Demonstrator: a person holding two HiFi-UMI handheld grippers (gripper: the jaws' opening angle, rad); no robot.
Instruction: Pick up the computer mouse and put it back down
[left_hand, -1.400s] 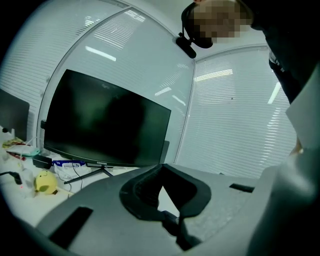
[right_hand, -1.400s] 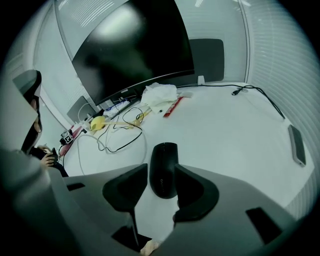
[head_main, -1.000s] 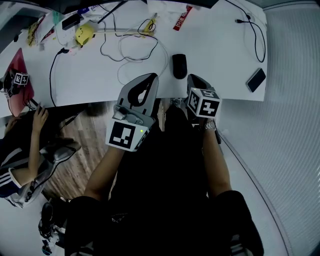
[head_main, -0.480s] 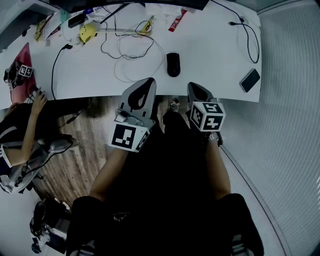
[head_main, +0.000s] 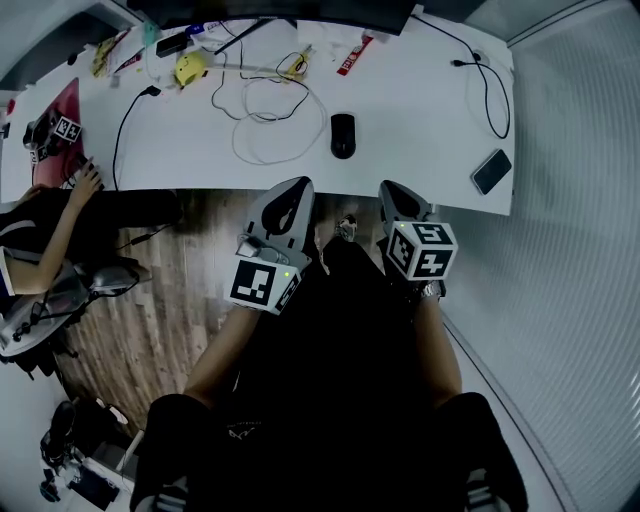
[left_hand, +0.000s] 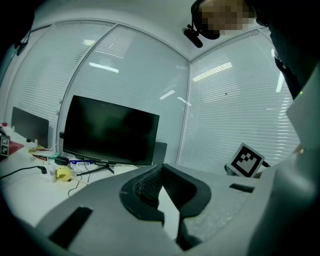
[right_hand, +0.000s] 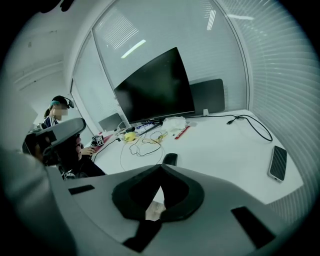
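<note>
Computer mouse (head_main: 343, 135) lies black and untouched on the white tabletop (head_main: 420, 100), w/ a loop of white cable (head_main: 270, 125) at its 9 o'clock and a dark phone (head_main: 491, 171) near the tabletop's edge at its 4 o'clock. Both tongs hang off the tabletop's near edge, well apart from the mouse: left tongs (head_main: 296, 186) at its 7 o'clock, right tongs (head_main: 392, 190) at its 5. Each pair is pressed together at the tips w/ nothing between. Right gripper view shows the mouse just beyond the closed tips; left gripper view faces a dark monitor (left_hand: 110, 131). A seated person (head_main: 40, 240) is at far 9 o'clock.
</note>
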